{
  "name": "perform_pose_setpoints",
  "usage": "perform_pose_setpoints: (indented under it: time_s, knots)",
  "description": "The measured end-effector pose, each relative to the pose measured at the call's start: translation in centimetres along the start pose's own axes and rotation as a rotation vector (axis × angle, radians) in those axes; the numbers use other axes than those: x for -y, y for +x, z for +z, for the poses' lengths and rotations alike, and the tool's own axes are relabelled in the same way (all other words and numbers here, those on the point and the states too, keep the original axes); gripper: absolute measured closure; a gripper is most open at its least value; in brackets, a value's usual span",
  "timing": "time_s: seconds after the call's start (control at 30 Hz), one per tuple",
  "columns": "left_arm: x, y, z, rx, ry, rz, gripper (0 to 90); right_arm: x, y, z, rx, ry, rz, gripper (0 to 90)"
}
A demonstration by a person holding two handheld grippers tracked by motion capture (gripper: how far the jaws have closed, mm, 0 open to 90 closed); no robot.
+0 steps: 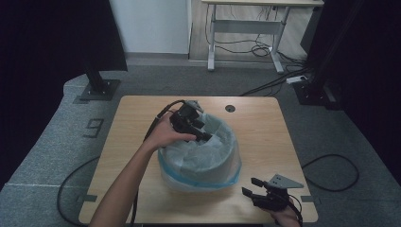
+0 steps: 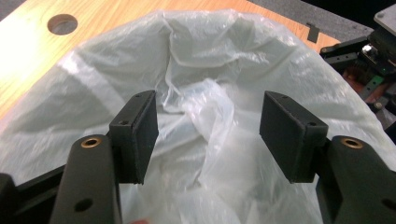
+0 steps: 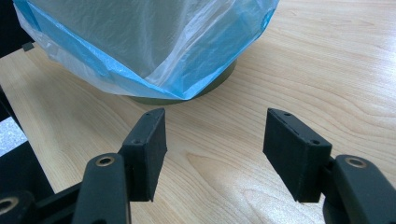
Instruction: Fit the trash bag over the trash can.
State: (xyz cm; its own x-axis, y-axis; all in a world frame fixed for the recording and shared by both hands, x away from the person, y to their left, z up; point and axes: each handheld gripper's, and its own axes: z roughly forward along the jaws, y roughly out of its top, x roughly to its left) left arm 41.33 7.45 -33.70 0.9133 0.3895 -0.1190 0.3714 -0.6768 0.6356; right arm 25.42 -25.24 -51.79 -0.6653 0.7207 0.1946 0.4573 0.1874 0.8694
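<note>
The right gripper (image 1: 253, 186), nearest the high camera at about 5 o'clock on the surface (image 1: 142, 118), rests with its fingers (image 3: 147, 149) wide and nothing between them; they point toward the bin's base.

The bin (image 1: 201, 163) stands at the middle of the surface, lined with a thin clear bag (image 2: 210, 107) whose blue-edged rim (image 3: 187, 70) folds down over the outside. The left gripper (image 1: 201, 135) hangs over the bin's opening from 11 o'clock, tilted down into it. Its fingers (image 2: 137, 133) are spread wide, and the crumpled plastic lies below and beyond them, not pinched.

The step in hand looks like settling the bag inside the bin. The risks, as a judgement: the film is thin and slack, so a pinch on too little of it may slip or tear; a pull upward may drag the folded rim off the bin's edge; and with the right gripper apart from the bin, a sideways tug could shift or tip it.

Count: one bin, one bag, two grippers, and one round hole (image 1: 230, 108) in the surface at 12 o'clock.
</note>
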Motion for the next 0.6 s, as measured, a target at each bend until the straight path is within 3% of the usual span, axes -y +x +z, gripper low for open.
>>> perform_pose_setpoints:
  time_s: [0.17, 0.33, 0.47, 0.6]
  knots:
    - [1.0, -0.9, -0.9, -0.017, 0.013, 0.017, 36.2, 0.1, 0.0, 0.0, 0.000, 0.004, 0.001, 38.5]
    - [2.0, -1.4, -0.9, 0.015, 0.049, 0.018, 34.7, 0.0, -0.1, -0.1, 0.003, 0.001, 0.006, 38.5]
    - [2.5, -1.3, 0.5, 0.002, 0.130, 0.018, 33.8, 0.0, -0.1, -0.1, 0.004, 0.002, 0.009, 38.5]
    - [2.5, -1.2, 1.6, 0.017, 0.190, 0.014, 33.2, 0.1, -0.1, -0.1, 0.004, 0.005, 0.007, 38.5]
